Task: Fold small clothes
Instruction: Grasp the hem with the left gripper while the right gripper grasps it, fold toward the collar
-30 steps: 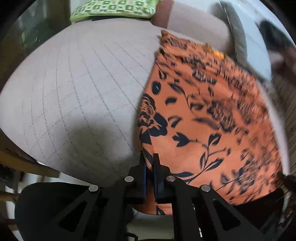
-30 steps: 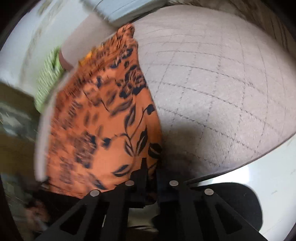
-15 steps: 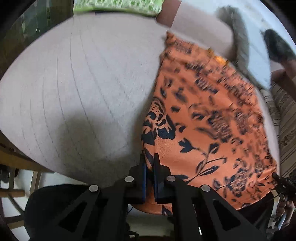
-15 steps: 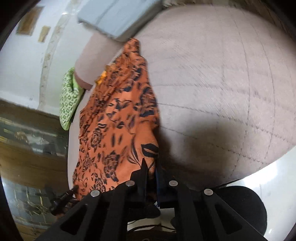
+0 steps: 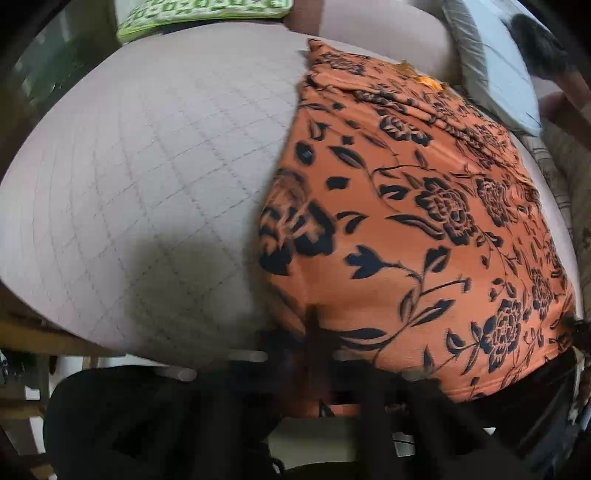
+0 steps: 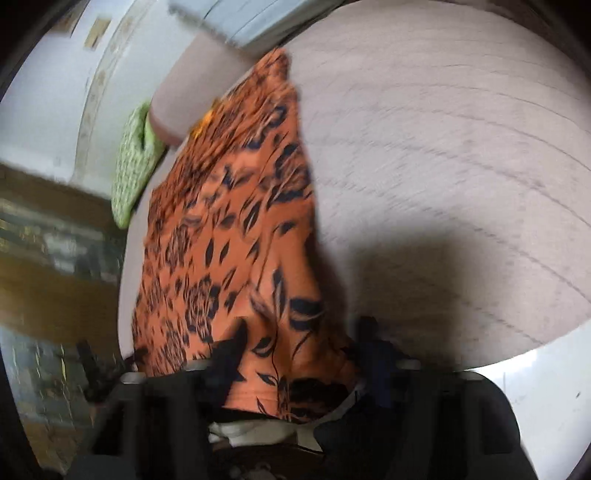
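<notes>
One orange garment with a black floral print (image 5: 413,221) lies spread on a quilted beige cushion (image 5: 147,184), its near hem hanging over the cushion's front edge. The left gripper (image 5: 314,354) is badly blurred (motion smear), so I cannot tell whether it clamps the hem. The right gripper (image 6: 299,354) stands with its fingers spread apart, cloth bunched loosely between them. A green patterned pillow (image 5: 203,14) rests at the far edge.
</notes>
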`<state>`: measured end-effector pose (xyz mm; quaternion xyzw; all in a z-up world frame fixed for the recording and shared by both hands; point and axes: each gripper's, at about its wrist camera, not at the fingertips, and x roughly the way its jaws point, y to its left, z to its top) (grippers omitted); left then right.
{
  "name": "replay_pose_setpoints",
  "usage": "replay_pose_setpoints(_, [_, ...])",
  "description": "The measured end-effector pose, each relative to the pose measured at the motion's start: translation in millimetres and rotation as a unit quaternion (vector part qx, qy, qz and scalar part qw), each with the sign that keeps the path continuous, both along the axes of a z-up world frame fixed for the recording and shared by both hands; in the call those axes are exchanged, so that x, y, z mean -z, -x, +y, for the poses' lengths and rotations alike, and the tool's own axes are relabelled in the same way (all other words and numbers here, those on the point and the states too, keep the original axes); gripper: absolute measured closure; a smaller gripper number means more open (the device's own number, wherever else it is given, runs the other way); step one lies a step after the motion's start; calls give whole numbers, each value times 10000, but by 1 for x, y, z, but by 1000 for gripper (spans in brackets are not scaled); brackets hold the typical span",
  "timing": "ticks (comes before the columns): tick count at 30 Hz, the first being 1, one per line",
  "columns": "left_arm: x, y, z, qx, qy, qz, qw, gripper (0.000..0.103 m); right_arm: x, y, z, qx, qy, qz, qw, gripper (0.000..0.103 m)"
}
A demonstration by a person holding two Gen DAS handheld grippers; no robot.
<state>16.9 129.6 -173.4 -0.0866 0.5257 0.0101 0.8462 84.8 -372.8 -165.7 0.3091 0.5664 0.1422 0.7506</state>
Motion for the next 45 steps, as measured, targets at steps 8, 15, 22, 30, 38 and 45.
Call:
replay_pose_setpoints(8, [-82, -45, 18, 252, 995, -808, 9914, 99, -53, -51, -16, 234, -2010, -850, 9756, 96])
replay_pose_setpoints(15, [-153, -204, 21, 284, 856, -1528, 9841, 97, -97, -241, -22, 600, -1824, -1664, 9672, 96])
replay_pose_setpoints(22, [-48, -386, 20, -484, -73, -203, 9986, 50, 5, -347, -23, 1470, -482, -469, 9868, 21])
replay_pose_setpoints(30, [-97, -285, 54, -684, -97, -1806, 9811, 15, -29, -280, -29, 822, 534, -1140, 9886, 21])
replay_pose_setpoints(38, [-10, -278, -12, 330, -28, -513, 9981, 83, -1, -294, 42, -414, 816, -443, 9948, 37])
replay_pose_setpoints(45, [-103, -261, -6, 180, 258, -850, 9959, 88, -87, -248, 33, -285, 629, -846, 9940, 82])
